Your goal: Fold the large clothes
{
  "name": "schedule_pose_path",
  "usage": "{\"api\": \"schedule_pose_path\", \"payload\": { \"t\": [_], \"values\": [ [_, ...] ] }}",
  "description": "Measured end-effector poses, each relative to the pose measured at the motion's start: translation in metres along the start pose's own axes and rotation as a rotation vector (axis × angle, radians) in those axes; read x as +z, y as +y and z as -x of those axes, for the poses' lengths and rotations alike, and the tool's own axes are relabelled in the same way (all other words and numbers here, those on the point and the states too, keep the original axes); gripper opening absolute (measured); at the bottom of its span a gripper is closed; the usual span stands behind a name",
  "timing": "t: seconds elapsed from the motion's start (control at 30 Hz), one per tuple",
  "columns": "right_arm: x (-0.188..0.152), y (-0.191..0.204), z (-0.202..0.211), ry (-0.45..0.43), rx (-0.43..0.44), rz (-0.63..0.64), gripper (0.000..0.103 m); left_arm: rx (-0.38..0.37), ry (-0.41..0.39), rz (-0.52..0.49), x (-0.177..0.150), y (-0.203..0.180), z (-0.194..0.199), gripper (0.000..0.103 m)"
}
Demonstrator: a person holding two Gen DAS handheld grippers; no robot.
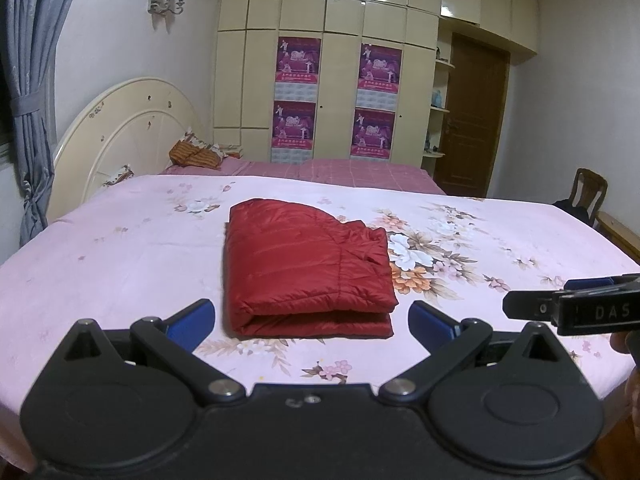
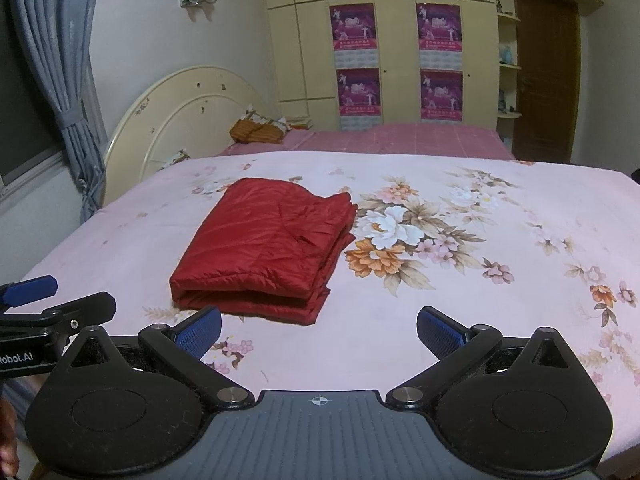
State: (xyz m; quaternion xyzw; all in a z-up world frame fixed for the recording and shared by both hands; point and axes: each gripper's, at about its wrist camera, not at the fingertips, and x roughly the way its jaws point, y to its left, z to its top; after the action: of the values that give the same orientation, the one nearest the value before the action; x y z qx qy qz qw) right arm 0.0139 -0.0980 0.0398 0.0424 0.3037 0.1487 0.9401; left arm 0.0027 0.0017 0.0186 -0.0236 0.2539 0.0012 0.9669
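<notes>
A red quilted jacket (image 1: 304, 268) lies folded into a compact rectangle on the pink floral bedspread (image 1: 120, 248). It also shows in the right wrist view (image 2: 264, 248), left of centre. My left gripper (image 1: 312, 320) is open and empty, held just in front of the jacket's near folded edge. My right gripper (image 2: 320, 334) is open and empty, over the bedspread (image 2: 460, 300) to the right of the jacket's near edge. Each gripper shows at the edge of the other's view.
A cream headboard (image 1: 128, 128) stands at the left, with pillows (image 1: 196, 152) beside it. A second bed with a pink checked sheet (image 1: 340, 170) lies behind. A wardrobe (image 1: 320, 60), a brown door (image 1: 468, 112) and a chair (image 1: 588, 192) stand further back.
</notes>
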Motion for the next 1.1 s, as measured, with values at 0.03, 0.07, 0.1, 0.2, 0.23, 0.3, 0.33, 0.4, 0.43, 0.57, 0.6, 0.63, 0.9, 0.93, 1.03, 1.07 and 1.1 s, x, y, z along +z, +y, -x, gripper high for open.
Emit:
{"api": "schedule_pose_path", "payload": {
  "t": [0.03, 0.07, 0.1, 0.2, 0.23, 0.3, 0.33, 0.4, 0.43, 0.57, 0.6, 0.63, 0.9, 0.93, 1.03, 1.07, 1.1],
  "values": [
    [-0.0003, -0.0001, 0.0004, 0.0, 0.001, 0.002, 0.103, -0.001, 0.0, 0.0, 0.0, 0.0006, -0.0001, 0.103],
    [-0.0002, -0.0004, -0.0001, 0.0, 0.001, 0.003, 0.103, -0.003, 0.0, 0.0, 0.0, 0.0004, 0.0, 0.103],
    [-0.0003, -0.0006, -0.0002, 0.0, 0.002, 0.005, 0.103, -0.004, 0.0, 0.0, -0.0004, 0.0003, 0.0007, 0.103],
    [-0.0004, -0.0013, -0.0001, 0.0, 0.004, 0.006, 0.103, -0.006, -0.001, -0.001, -0.0008, -0.0025, 0.0023, 0.103],
    [-0.0003, -0.0014, -0.0001, 0.0, 0.004, 0.006, 0.103, -0.006, -0.002, -0.001, -0.0008, -0.0032, 0.0026, 0.103],
    [-0.0003, -0.0013, 0.0, -0.001, 0.004, 0.007, 0.103, -0.009, -0.001, 0.002, -0.001, -0.004, 0.0027, 0.103],
    [-0.0003, -0.0014, 0.0, 0.0, 0.004, 0.007, 0.103, -0.008, -0.001, 0.003, -0.0009, -0.004, 0.0026, 0.103],
    [-0.0002, -0.0014, 0.0002, -0.001, 0.004, 0.006, 0.103, -0.007, -0.002, 0.003, -0.0008, -0.0038, 0.0025, 0.103],
    [-0.0003, -0.0015, 0.0001, -0.001, 0.004, 0.007, 0.103, -0.008, -0.002, 0.004, -0.0008, -0.0034, 0.0024, 0.103],
    [-0.0003, -0.002, 0.0002, -0.001, 0.005, 0.008, 0.103, -0.008, -0.003, 0.007, -0.0013, -0.0047, 0.0021, 0.102],
    [-0.0003, -0.002, 0.0002, -0.002, 0.005, 0.007, 0.103, -0.008, -0.003, 0.006, -0.0011, -0.004, 0.0021, 0.102],
    [-0.0001, -0.0023, 0.0004, -0.003, 0.006, 0.007, 0.103, -0.008, -0.002, 0.007, -0.0012, -0.004, 0.0022, 0.102],
    [0.0019, -0.0045, 0.001, -0.005, 0.012, 0.011, 0.103, -0.009, -0.003, 0.007, -0.0006, -0.0055, 0.0019, 0.102],
    [0.002, -0.0045, 0.001, -0.005, 0.012, 0.011, 0.103, -0.011, -0.002, 0.007, -0.0006, -0.005, 0.0018, 0.102],
    [0.0025, -0.0048, 0.0014, -0.005, 0.014, 0.011, 0.103, -0.008, -0.002, 0.005, -0.0006, -0.0058, 0.0016, 0.102],
    [0.0021, -0.0044, 0.0014, -0.005, 0.013, 0.012, 0.103, -0.01, -0.001, 0.005, -0.0006, -0.0053, 0.0021, 0.102],
    [0.0025, -0.0048, 0.0014, -0.004, 0.015, 0.013, 0.103, -0.009, -0.001, 0.007, -0.0005, -0.0055, 0.0019, 0.102]
  ]
}}
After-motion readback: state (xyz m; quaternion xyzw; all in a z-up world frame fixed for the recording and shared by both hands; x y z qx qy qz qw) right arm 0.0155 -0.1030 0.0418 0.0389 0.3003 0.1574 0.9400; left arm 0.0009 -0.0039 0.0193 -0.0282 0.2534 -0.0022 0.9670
